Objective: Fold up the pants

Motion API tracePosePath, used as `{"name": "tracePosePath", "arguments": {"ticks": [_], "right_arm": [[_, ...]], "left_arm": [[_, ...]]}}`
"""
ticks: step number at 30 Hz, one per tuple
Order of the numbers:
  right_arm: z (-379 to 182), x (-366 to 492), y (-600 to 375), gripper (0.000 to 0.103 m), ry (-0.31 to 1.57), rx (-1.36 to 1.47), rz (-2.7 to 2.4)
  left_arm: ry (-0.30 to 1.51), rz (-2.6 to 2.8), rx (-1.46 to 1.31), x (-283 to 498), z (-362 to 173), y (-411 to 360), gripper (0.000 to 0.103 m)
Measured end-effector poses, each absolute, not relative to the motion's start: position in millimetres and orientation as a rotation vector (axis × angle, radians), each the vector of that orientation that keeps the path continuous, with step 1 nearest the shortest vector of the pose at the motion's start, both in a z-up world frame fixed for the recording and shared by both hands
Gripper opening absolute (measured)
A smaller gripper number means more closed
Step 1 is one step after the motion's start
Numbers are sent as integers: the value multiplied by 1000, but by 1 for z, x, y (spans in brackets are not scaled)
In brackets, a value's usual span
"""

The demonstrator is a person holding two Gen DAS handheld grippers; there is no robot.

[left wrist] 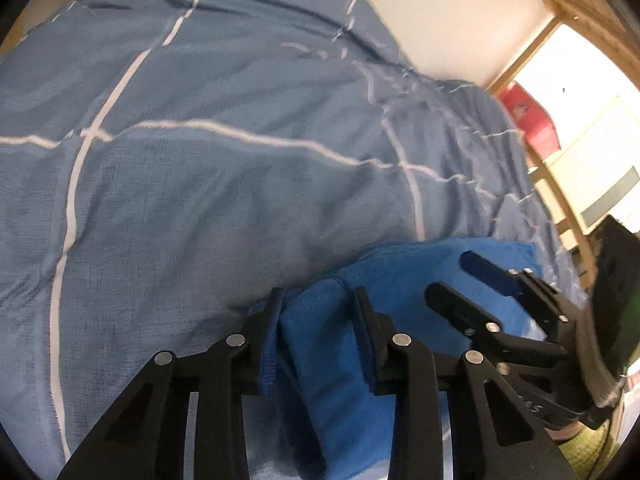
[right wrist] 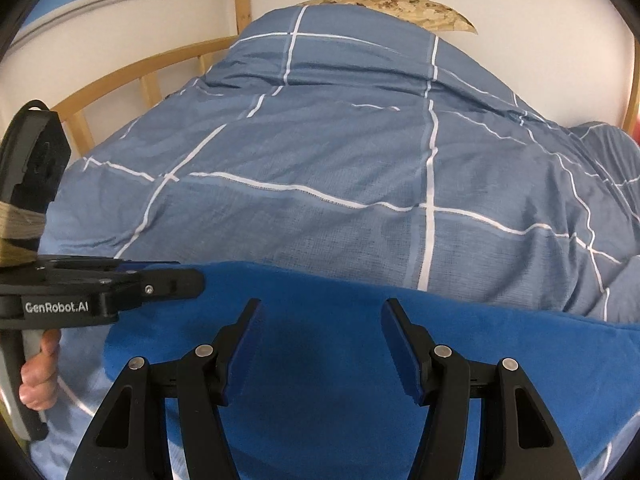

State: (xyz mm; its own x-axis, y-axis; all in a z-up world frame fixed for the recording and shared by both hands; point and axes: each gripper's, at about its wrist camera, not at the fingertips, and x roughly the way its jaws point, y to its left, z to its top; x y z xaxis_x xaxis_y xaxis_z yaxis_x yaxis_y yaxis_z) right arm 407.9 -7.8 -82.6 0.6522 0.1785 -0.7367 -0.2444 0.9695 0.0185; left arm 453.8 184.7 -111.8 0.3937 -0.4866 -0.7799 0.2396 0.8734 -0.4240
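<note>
Bright blue fleece pants [left wrist: 400,272] [right wrist: 480,340] lie near the front edge of a bed. In the left wrist view my left gripper [left wrist: 318,296] has a raised fold of the pants filling the gap between its pads, which press on both sides. From the right wrist view the left gripper [right wrist: 196,280] reaches in from the left onto the pants' left end. My right gripper [right wrist: 320,308] hovers over the middle of the pants with its jaws apart, and the fabric lies flat beneath them. It also shows at the right [left wrist: 460,280].
The pants rest on a blue checked duvet [right wrist: 320,160] that rises into a mound behind them. A wooden bed rail [right wrist: 120,76] runs along the left, with a tan pillow [right wrist: 400,8] at the far end. A hand [right wrist: 40,364] grips the left handle. A red item [left wrist: 536,120] sits beyond the bed's right side.
</note>
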Motion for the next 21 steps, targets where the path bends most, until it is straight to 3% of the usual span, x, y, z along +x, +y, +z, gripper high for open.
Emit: {"name": "tracePosePath", "arguments": {"ticks": [4,6,8,12,21], "right_arm": [[-89,410,-8,60,845,-83,238],[-88,408,-11,60,840,-84,234],[-86,405,-16,60,834,-78,234],[-75,397,-30,60,816,-41,239],[-35,356,-67,60,759,-8,296]], "left_arm": [[1081,-434,-246,455,-120,183,35],[1074,-398,-232,454,-117,183,53],[1040,-346,-186,447,-107,182,62],[963,-246,-73,422,-74,177,68],[814,-186,22,345,-4,141,71]]}}
